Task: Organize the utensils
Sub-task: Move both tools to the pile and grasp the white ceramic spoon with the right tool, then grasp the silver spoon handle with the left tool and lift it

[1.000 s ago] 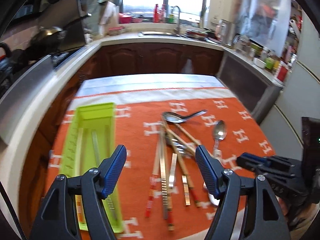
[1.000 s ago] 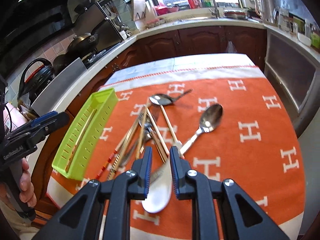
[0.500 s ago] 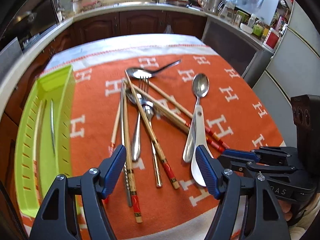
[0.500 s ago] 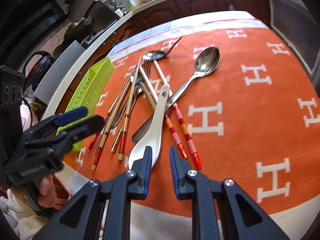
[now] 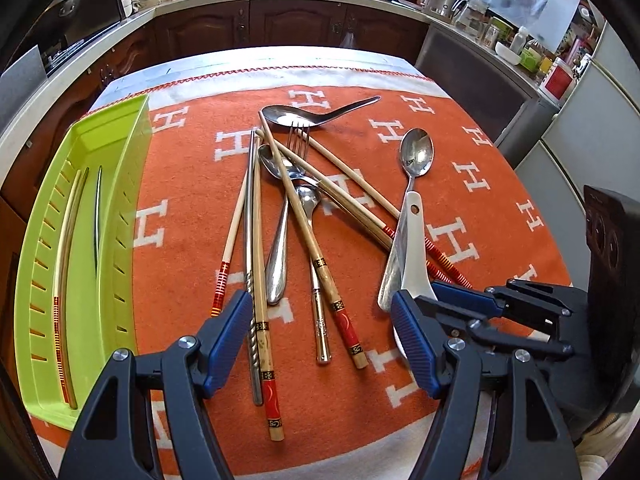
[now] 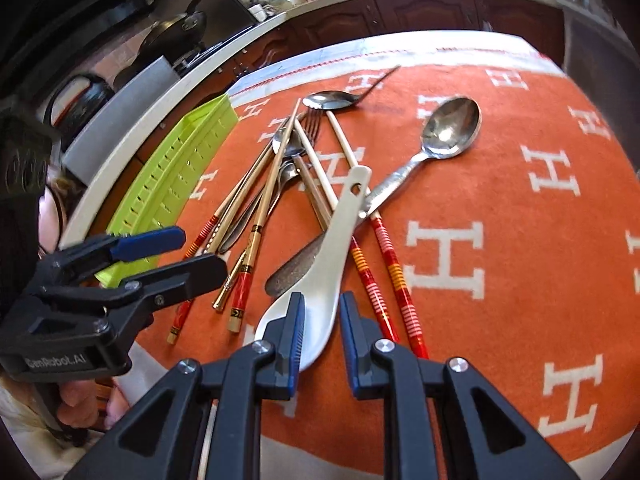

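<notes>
White spoon (image 6: 320,280) between parted right hand-held gripper (image 6: 320,320) fingers

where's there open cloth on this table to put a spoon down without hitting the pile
Bare orange cloth lies right of the big metal spoon, out to the table's edge. A narrower strip runs between the green tray and the chopsticks. The middle is crowded.

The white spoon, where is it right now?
The white spoon lies near the table's front edge, its bowl between the right gripper fingers and its handle across a metal spoon.
</notes>
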